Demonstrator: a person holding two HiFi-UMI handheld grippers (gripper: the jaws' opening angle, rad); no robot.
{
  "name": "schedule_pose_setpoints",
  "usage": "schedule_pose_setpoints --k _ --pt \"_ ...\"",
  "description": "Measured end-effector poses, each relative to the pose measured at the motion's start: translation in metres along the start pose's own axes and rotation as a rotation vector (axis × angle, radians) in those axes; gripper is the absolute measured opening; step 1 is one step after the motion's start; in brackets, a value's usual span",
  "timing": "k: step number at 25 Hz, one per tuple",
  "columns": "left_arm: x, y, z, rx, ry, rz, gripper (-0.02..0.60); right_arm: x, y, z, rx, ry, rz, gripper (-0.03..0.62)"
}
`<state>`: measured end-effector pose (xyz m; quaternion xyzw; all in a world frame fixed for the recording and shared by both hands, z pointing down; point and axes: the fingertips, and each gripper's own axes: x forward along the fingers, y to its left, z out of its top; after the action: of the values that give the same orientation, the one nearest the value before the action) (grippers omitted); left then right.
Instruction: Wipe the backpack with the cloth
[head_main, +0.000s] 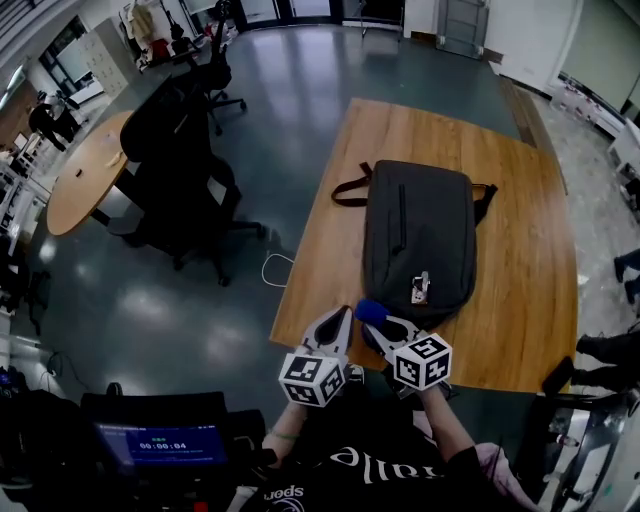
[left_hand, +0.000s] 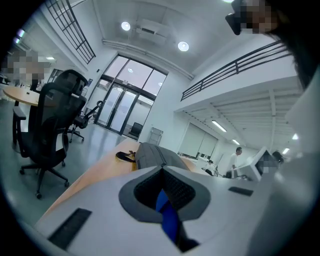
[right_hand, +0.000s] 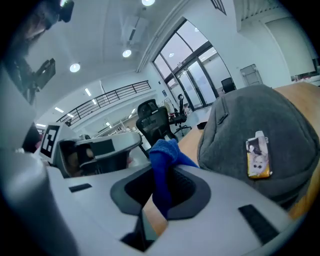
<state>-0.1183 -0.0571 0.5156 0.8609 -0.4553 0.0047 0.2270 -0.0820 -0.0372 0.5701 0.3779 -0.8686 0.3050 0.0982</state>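
Little could be read from where I stood. A dark screen (head_main: 160, 443) below the near-left corner of the surface (head_main: 520, 300) showed a small row of light digits that looked like 00:00:04, with a shorter line above it too small to make out. The person's black shirt (head_main: 375, 462) carried white lettering, seen upside down and only in part; "alle" was all I could catch, and a second print lower down stayed unclear. The tag (right_hand: 258, 158) on the backpack (right_hand: 260, 125) showed a picture, its print illegible.
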Motion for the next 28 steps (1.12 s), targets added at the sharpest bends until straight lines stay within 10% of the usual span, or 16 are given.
schedule_pose_setpoints --k 28 --pt "0.095 -0.077 -0.011 -0.016 0.048 -0.010 -0.002 -0.147 -0.169 -0.035 0.142 0.065 -0.204 0.055"
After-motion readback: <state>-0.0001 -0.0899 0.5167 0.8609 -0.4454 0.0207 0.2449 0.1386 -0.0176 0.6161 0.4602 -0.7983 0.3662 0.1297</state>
